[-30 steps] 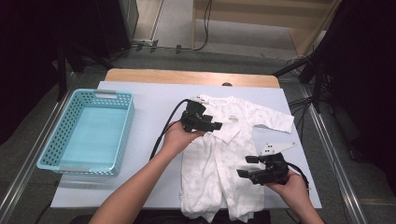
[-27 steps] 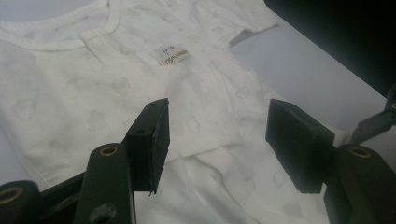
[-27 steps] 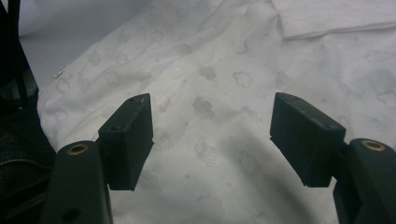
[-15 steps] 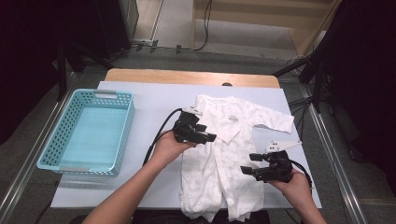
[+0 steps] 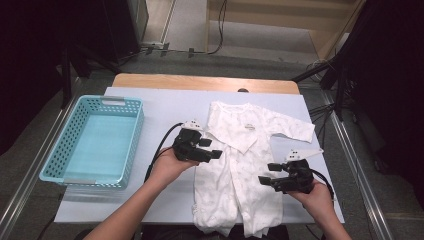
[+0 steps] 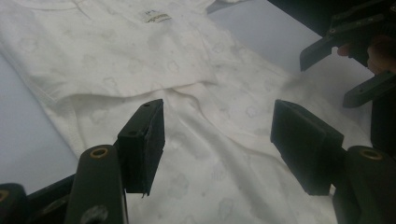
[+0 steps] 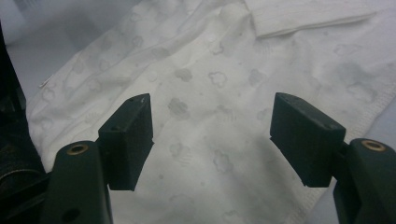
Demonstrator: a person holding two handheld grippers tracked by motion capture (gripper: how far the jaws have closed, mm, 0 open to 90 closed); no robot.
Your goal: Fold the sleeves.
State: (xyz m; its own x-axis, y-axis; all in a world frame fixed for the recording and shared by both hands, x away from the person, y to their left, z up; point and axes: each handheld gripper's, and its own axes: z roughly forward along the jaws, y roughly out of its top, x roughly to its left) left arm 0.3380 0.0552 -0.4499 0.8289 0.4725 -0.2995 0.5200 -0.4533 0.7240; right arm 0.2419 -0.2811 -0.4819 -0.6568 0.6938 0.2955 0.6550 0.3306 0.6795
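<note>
A white baby garment (image 5: 240,190) with a faint cloud print lies flat on the pale table cover. One sleeve is folded in over its chest (image 6: 140,74); the other spreads out to the right. My left gripper (image 5: 212,148) hovers at the garment's left edge. Its jaws have just been opening and nothing is between them (image 6: 217,140). My right gripper (image 5: 269,173) is open over the garment's lower right part, its jaws empty above the cloth (image 7: 212,135). The left gripper view also has the right gripper (image 6: 348,70) at its upper right.
A teal plastic basket (image 5: 131,140) stands empty at the left of the table. The pale cover (image 5: 165,107) runs back to a wooden table edge (image 5: 200,82). Metal rails run along both sides, and the surroundings are dark.
My left gripper has drawn back from the garment's shoulder towards the near left. The folded-in sleeve now lies uncovered on the chest. The right gripper has stayed in place.
</note>
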